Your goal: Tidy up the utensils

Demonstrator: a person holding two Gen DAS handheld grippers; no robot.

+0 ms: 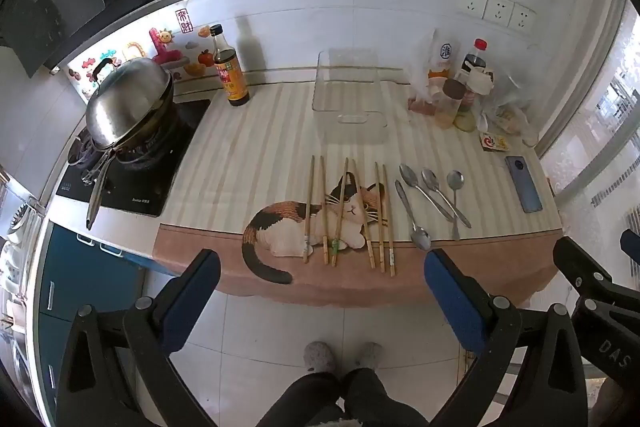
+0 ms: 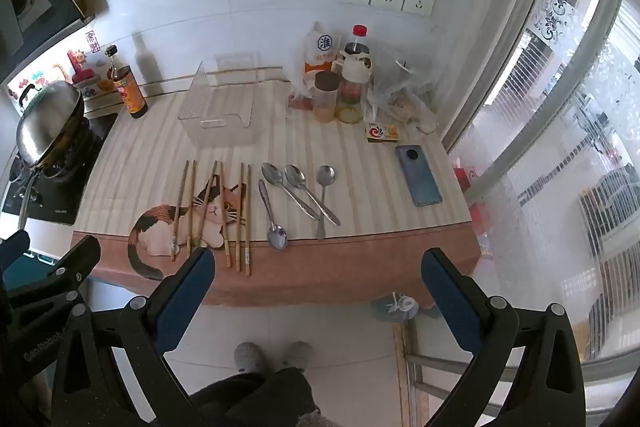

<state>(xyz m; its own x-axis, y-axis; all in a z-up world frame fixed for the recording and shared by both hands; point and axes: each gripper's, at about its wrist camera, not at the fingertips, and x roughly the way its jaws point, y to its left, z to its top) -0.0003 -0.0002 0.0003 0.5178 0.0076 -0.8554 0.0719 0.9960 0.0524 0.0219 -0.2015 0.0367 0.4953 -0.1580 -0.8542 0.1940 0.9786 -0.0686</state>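
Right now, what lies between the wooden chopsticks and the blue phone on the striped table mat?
Four metal spoons lie between the wooden chopsticks and the blue phone; one is reversed, bowl toward the table edge. Both wrist views show it.

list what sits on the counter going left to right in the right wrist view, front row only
chopsticks lying over the cat picture → lone spoon with its bowl toward the counter edge → two spoons side by side → smaller spoon → phone
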